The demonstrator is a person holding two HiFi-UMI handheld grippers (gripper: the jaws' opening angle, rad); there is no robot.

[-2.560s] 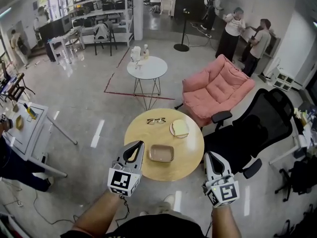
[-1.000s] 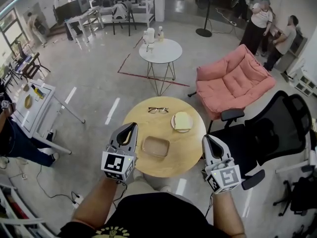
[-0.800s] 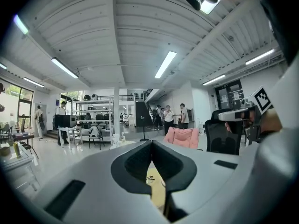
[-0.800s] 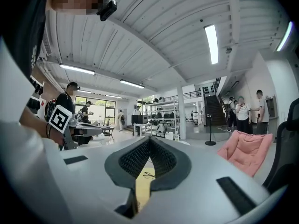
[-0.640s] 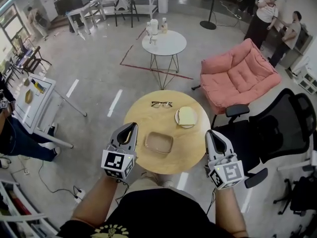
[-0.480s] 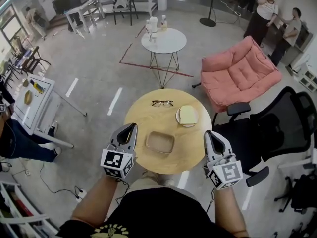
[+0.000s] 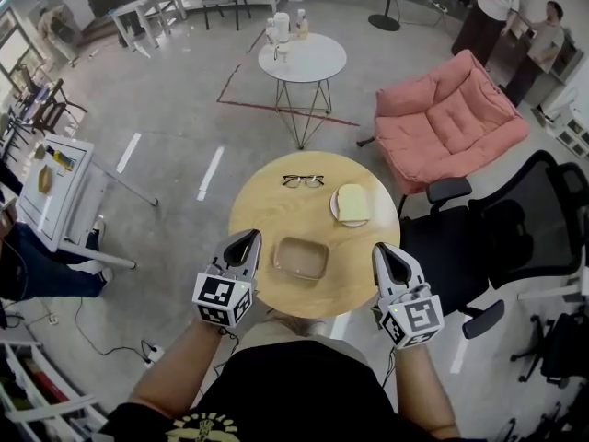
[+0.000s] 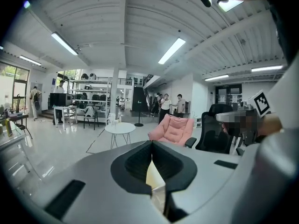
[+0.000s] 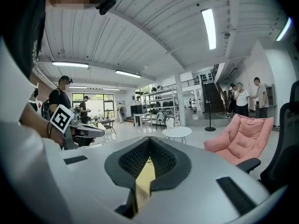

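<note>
So the left gripper (image 7: 250,238) and right gripper (image 7: 381,250) hover either side of the tray (image 7: 300,257) on the counter (image 7: 276,212), both jaws pinched together, holding nothing.

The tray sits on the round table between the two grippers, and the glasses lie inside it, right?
Not quite. The glasses lie on the bare table, beyond the tray and apart from it, as the head view shows. The tray does sit on the table between the left gripper and the right gripper.
</note>
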